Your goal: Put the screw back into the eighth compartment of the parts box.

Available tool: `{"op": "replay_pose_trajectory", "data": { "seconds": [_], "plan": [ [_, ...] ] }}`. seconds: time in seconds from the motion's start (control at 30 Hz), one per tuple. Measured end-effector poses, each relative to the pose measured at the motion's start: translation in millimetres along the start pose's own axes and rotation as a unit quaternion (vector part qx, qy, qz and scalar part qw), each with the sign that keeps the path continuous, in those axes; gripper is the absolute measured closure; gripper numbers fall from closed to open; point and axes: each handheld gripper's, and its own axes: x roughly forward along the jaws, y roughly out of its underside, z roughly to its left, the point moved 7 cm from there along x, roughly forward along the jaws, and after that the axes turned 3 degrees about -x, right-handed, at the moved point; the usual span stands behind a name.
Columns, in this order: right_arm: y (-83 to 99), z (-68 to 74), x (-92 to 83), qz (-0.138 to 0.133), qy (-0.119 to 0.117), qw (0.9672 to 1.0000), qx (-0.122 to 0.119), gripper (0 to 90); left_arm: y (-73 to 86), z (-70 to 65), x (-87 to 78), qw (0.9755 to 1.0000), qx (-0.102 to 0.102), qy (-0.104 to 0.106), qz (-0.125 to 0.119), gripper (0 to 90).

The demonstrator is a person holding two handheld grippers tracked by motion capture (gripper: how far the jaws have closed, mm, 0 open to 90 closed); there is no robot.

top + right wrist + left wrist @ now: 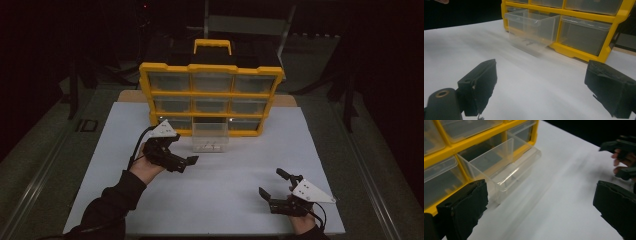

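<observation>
A yellow organizer (212, 93) with clear drawers stands upright at the back of the white tabletop (225, 200). Its bottom middle drawer (210, 140) is pulled out onto the table and holds a few small dark pieces (527, 42). My left gripper (182, 150) hovers just left of that drawer, open, with nothing between its jaws. In the left gripper view the drawer (506, 167) lies ahead and to the left of the wide-apart pads (469, 205). My right gripper (273, 183) rests near the front right of the table, open and empty, facing the drawer (531, 30).
The organizer has a yellow carry handle (212, 46) on top, and its other drawers are closed. Dark floor and furniture legs surround the table. Bare white surface lies between the two grippers and in front of the drawer.
</observation>
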Motion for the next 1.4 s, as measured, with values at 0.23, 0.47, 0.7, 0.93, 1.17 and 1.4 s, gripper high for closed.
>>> {"op": "replay_pose_trajectory", "data": {
  "seconds": [0.23, 0.47, 0.7, 0.93, 1.17, 1.4],
  "plan": [
    [0.9, -0.6, 0.8, 0.003, 0.004, 1.0000, -0.004, 11.1, 13.7, -6.3, -12.6, 0.9995, 0.013, 0.019, -0.020, 0.0],
    [0.6, -0.3, 0.3, 0.003, 0.003, 1.0000, -0.002, 11.0, 32.2, -10.1, -27.0, 0.9986, 0.026, 0.028, -0.035, 0.0],
    [0.6, -0.2, 0.6, 0.002, 0.003, 1.0000, -0.002, 11.0, 50.5, -10.8, -34.3, 0.9980, 0.026, 0.043, -0.040, 0.0],
    [0.7, -0.2, 0.4, 0.003, 0.004, 1.0000, -0.003, 11.0, 64.7, -14.3, -42.7, 0.9951, 0.040, 0.072, -0.056, 0.0],
    [0.6, -0.1, 0.6, 0.003, 0.004, 1.0000, -0.003, 11.0, 73.2, -12.7, -49.0, 0.9941, 0.039, 0.078, -0.064, 0.0],
    [0.6, 0.2, 0.5, 0.004, 0.004, 1.0000, -0.005, 11.0, 86.3, -11.9, -52.1, 0.9935, 0.040, 0.078, -0.073, 0.0]
  ]
}}
